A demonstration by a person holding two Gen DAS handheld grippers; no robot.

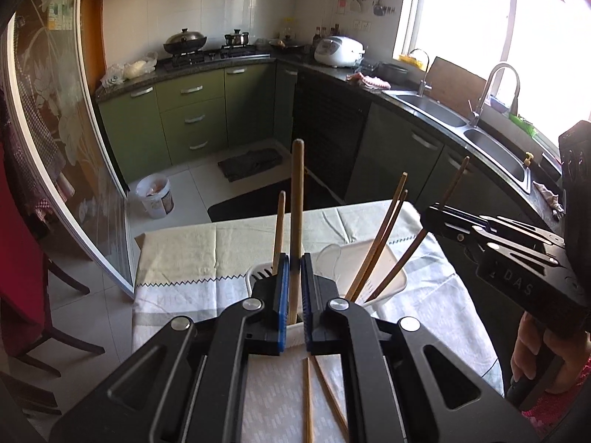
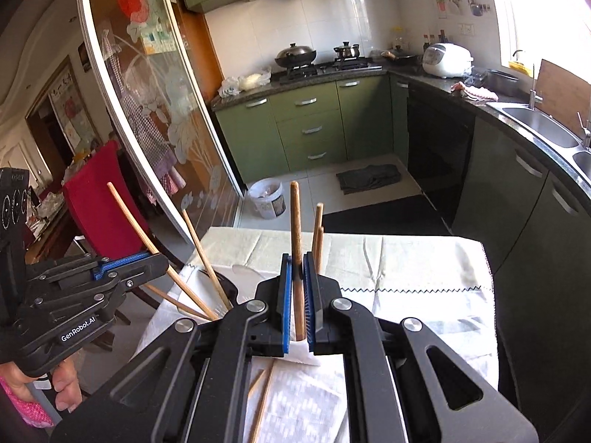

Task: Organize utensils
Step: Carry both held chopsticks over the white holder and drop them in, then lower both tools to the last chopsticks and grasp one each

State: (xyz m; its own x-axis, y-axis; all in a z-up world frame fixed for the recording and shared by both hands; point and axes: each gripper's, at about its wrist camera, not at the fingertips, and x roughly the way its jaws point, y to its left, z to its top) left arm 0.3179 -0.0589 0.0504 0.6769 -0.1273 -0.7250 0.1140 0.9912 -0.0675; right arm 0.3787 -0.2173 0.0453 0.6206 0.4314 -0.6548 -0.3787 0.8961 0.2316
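A white plastic utensil holder (image 1: 373, 269) stands on the cloth-covered table. My left gripper (image 1: 294, 262) is shut on a thick wooden chopstick (image 1: 296, 203) that stands upright in the holder. A thinner stick (image 1: 279, 229) stands just to its left. My right gripper (image 2: 294, 269) is shut on a dark wooden chopstick (image 2: 295, 229), also upright over the holder. Several chopsticks (image 1: 384, 236) lean in the holder's right part. Two loose chopsticks (image 1: 308, 398) lie on the cloth under my left gripper; they also show in the right wrist view (image 2: 264, 395).
The table (image 2: 406, 258) has a pale green and white cloth. A red chair (image 2: 99, 199) and a glass sliding door (image 2: 155, 110) stand to the left. Kitchen counter, sink (image 1: 436, 110) and stove lie beyond. A white bucket (image 1: 155, 195) sits on the floor.
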